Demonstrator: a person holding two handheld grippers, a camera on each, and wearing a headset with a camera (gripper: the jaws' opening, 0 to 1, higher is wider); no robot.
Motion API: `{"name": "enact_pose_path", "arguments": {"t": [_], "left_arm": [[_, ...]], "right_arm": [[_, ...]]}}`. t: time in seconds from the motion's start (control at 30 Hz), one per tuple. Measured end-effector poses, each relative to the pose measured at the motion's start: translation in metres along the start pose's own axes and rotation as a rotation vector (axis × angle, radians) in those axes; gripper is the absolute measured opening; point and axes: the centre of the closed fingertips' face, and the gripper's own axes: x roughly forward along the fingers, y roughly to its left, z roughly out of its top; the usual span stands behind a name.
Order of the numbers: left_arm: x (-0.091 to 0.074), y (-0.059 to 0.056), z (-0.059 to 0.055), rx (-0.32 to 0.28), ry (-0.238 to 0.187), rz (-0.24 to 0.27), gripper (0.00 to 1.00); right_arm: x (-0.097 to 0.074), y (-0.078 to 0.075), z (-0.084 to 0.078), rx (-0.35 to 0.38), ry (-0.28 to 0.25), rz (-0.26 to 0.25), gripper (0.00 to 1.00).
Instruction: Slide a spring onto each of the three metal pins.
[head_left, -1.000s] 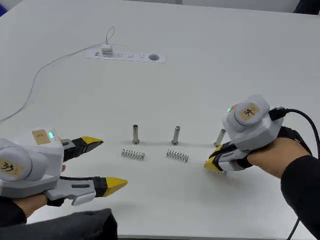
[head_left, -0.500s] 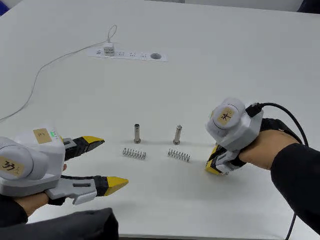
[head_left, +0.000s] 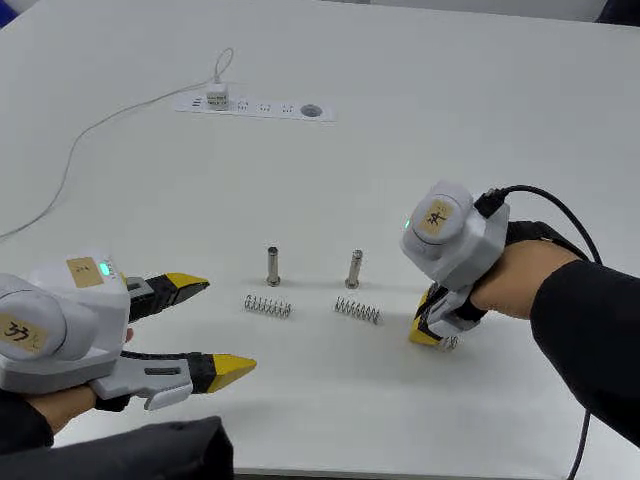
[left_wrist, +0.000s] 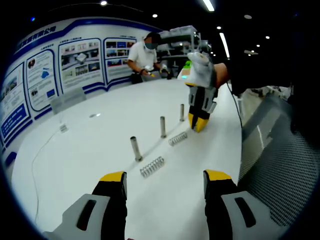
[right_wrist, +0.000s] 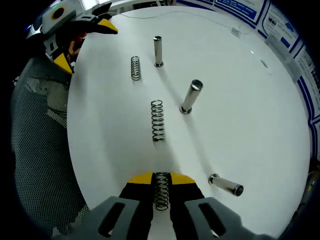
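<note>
Two metal pins (head_left: 272, 266) (head_left: 353, 269) stand upright on the white table, each with a loose spring (head_left: 268, 306) (head_left: 357, 311) lying in front of it. My right gripper (head_left: 435, 331) points down at the table, shut on a third spring (right_wrist: 161, 190) held lengthwise between its yellow tips. The third pin (right_wrist: 226, 184) stands just right of those tips in the right gripper view. My left gripper (head_left: 210, 325) rests open at the near left, nothing between its jaws. In the left gripper view all three pins (left_wrist: 136, 149) (left_wrist: 162, 127) (left_wrist: 182, 112) line up toward the right gripper (left_wrist: 198, 122).
A white power strip (head_left: 255, 108) with a plugged cable (head_left: 90, 135) lies at the far side of the table. The table's near edge (head_left: 400, 465) runs just below both grippers. A person (left_wrist: 145, 55) stands beyond the table in the left gripper view.
My right gripper has swung left and rolled over with the spring in its jaws, and now covers the third pin in the head view. The left gripper has stayed put.
</note>
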Motion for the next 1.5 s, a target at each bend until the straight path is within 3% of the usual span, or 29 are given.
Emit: {"name": "enact_pose_path", "arguments": {"t": [0.13,0.4,0.67,0.8,1.0,1.3,1.5], "left_arm": [[-0.001,0.001,0.001,0.001,-0.004,0.005,0.63],[-0.002,0.0,0.003,0.009,-0.005,0.001,0.63],[-0.001,-0.002,0.005,0.028,0.0,-0.016,0.62],[0.0,-0.005,0.008,0.038,0.001,-0.029,0.62],[0.003,-0.015,0.028,0.045,-0.026,-0.073,0.6],[0.017,-0.033,0.059,0.035,-0.071,-0.161,0.57],[0.028,-0.038,0.081,-0.017,-0.115,-0.194,0.56]], "right_arm": [[0.0,0.001,0.0,-0.019,0.013,-0.019,0.12],[-0.005,0.002,-0.005,0.027,-0.051,-0.031,0.12],[-0.025,0.001,0.008,0.099,-0.194,-0.048,0.12],[-0.031,0.001,0.01,0.118,-0.229,-0.056,0.12],[-0.047,0.003,0.028,0.164,-0.348,-0.055,0.12],[-0.069,0.005,0.046,0.185,-0.447,-0.064,0.12],[-0.081,0.004,0.057,0.191,-0.502,-0.074,0.12]]}}
